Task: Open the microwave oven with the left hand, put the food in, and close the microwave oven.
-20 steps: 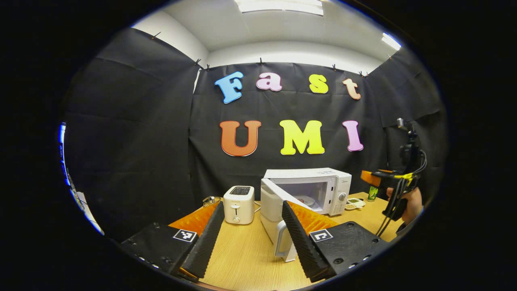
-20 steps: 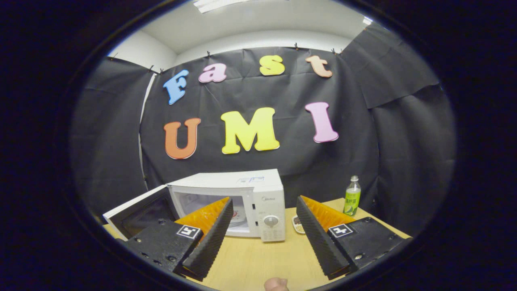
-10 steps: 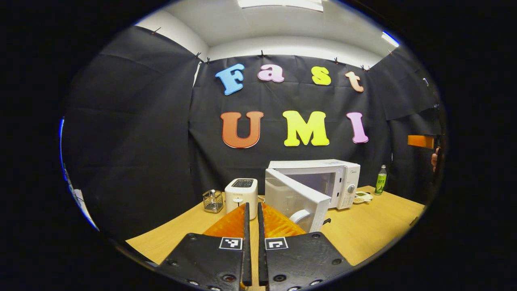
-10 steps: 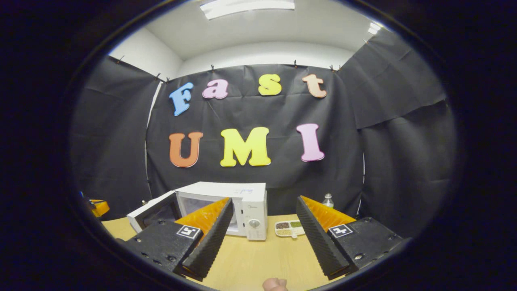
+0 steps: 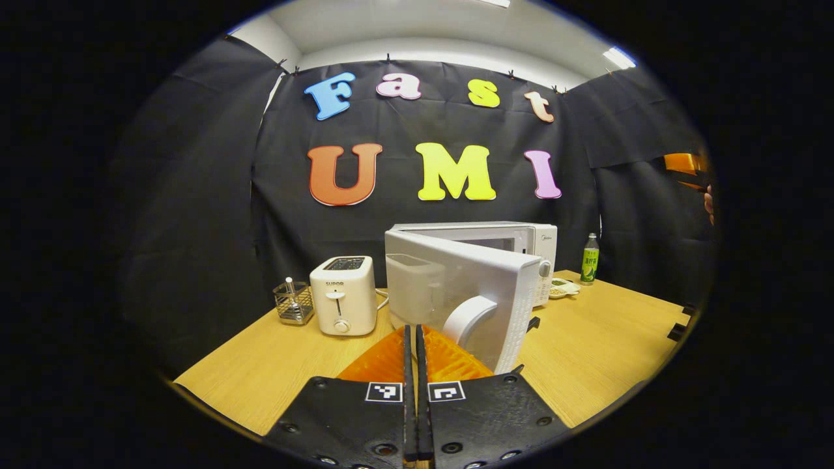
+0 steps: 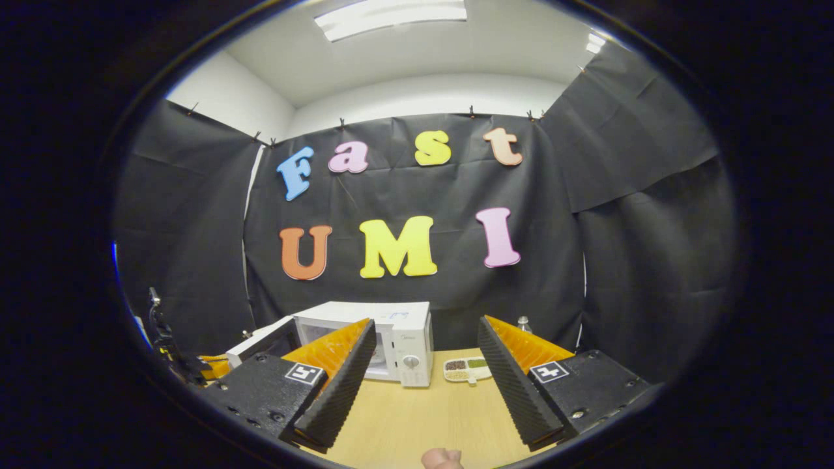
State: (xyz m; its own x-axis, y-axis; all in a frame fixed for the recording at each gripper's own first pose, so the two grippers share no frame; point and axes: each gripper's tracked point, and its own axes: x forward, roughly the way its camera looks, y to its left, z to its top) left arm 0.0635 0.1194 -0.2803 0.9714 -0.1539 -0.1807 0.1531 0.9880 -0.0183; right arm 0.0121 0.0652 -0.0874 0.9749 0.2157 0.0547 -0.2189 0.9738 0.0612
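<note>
While the left gripper (image 5: 416,339) sits low centre with its fingers pressed together on nothing, the microwave (image 5: 515,244) stands mid-frame, its door (image 5: 459,296) swung partly out over the table (image 5: 260,365). At lower centre, the right gripper (image 6: 423,348) is spread wide above bare tabletop, and the food tray (image 6: 466,369), perhaps of grains, lies just right of the microwave.

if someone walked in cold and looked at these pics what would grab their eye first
Probably the white microwave at mid-table, its door swung out toward the left gripper, whose fingers are pressed together just in front of the door. Left of it stand a white toaster and a small wire basket. In the right gripper view, the right gripper hangs open, framing a divided snack dish.
</note>
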